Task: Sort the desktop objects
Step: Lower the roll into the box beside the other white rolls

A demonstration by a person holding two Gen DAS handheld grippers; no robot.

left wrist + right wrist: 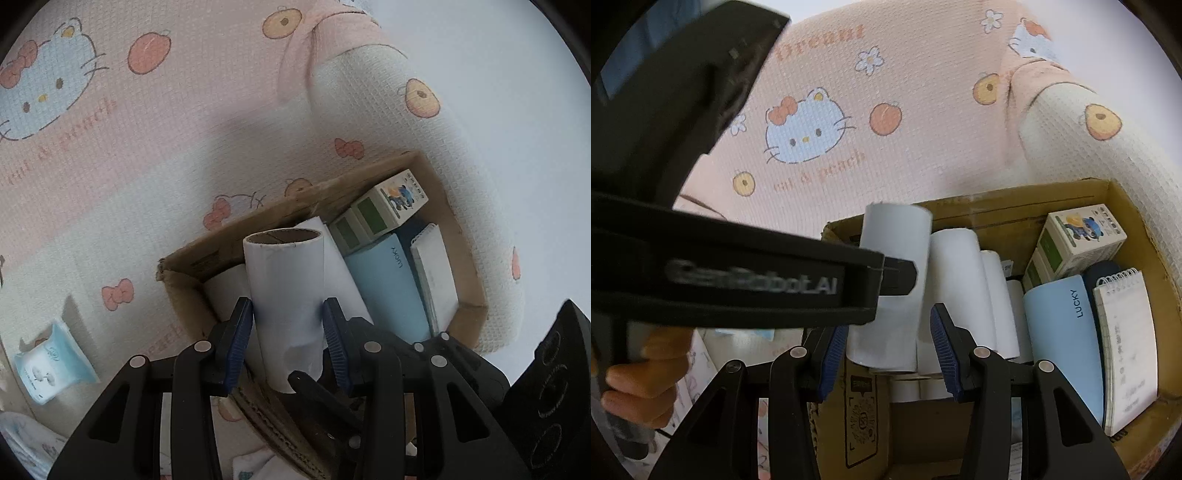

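Observation:
My left gripper (288, 314) is shut on a white paper roll (286, 295) with a brown cardboard core and holds it upright over the left end of a cardboard box (229, 240). The same roll (894, 258) shows in the right wrist view with the left gripper's body (738, 280) beside it. My right gripper (890, 332) is open and empty just in front of the box (997, 210). Inside lie more white rolls (956, 280), a light blue "LUCKY" case (1067, 332), a spiral notepad (1126, 347) and a small cartoon carton (1082, 236).
The box rests on a pink and white Hello Kitty mat (110, 166). A small blue tissue packet (48, 362) lies on the mat to the left. The mat's folded edge (1108, 140) rises behind the box at the right.

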